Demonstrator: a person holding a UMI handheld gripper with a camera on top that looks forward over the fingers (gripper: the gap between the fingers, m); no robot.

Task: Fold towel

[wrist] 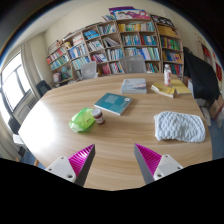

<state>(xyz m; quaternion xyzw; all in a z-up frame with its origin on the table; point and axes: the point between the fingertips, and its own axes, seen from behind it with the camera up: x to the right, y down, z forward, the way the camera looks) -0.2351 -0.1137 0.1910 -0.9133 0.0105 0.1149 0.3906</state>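
The gripper [116, 162] hangs above the round table [60, 125], fingers spread apart and holding nothing. The towel [179, 125] lies crumpled at two o'clock, well beyond the fingers; a book [113, 103] sits at twelve. Best to come in low at the towel's near edge and pinch one corner only.

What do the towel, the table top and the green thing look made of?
Towel: soft woven cloth, white with fine stripes, crumpled in folds. Table: light wood or wood-look laminate, smooth, faint sheen. Green thing: possibly thin plastic or cloth, rumpled; unclear. Gripper jaws open, well short of the towel.
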